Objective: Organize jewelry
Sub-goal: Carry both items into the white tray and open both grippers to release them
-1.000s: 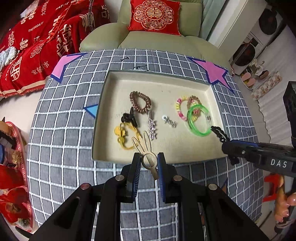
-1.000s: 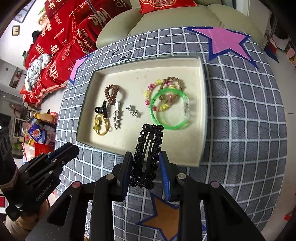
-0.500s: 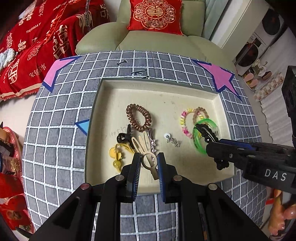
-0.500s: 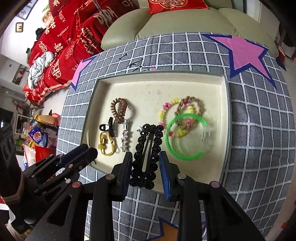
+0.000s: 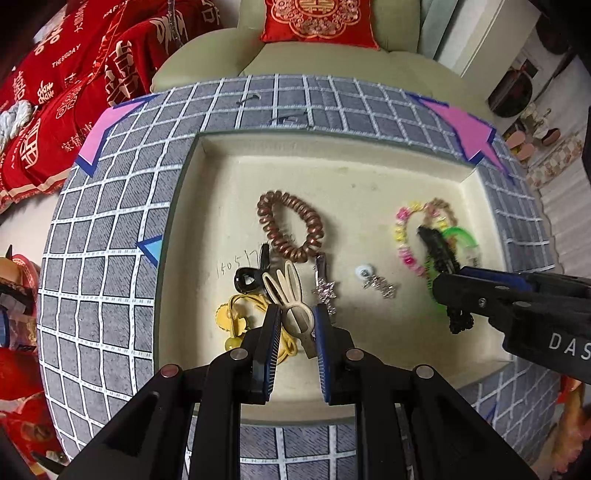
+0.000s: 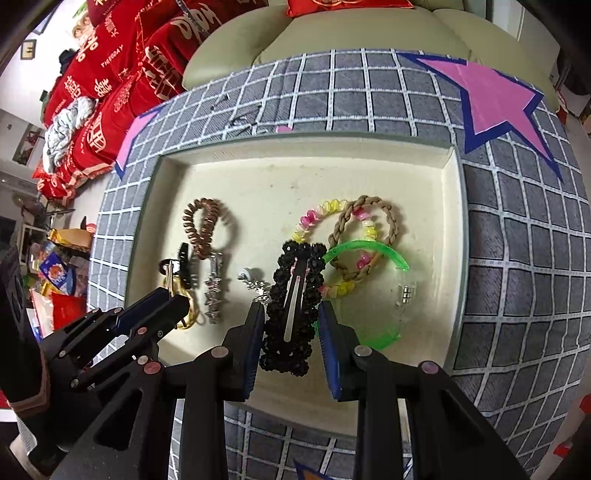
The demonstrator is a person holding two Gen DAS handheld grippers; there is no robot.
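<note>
A cream tray [image 5: 369, 155] [image 6: 310, 147] lies on a grey checked cloth. My left gripper [image 5: 294, 321] is shut on a beige rabbit-ear hair clip [image 5: 290, 299], held over the tray's near left part above a yellow hair tie [image 5: 236, 321] and a black claw clip [image 5: 246, 278]. My right gripper [image 6: 291, 325] is shut on a black beaded snap clip [image 6: 293, 302], low over the tray's middle. In the tray also lie a brown spiral hair tie [image 5: 291, 225] [image 6: 203, 225], a silver star clip [image 6: 214, 295], a green bangle [image 6: 373, 291], a braided band [image 6: 365, 240] and a pink-yellow bead bracelet [image 6: 317, 218].
Pink star patches [image 6: 495, 99] [image 5: 461, 125] mark the cloth's far corners. A pale green sofa [image 5: 332, 62] with a red cushion [image 5: 317, 18] stands behind, red fabric [image 5: 74, 74] at the left. A small silver charm [image 5: 376, 282] lies mid-tray. The tray's far half is bare.
Both grippers have moved forward and down over the tray, each with its clip still held. The tray looks larger and closer in both views.
</note>
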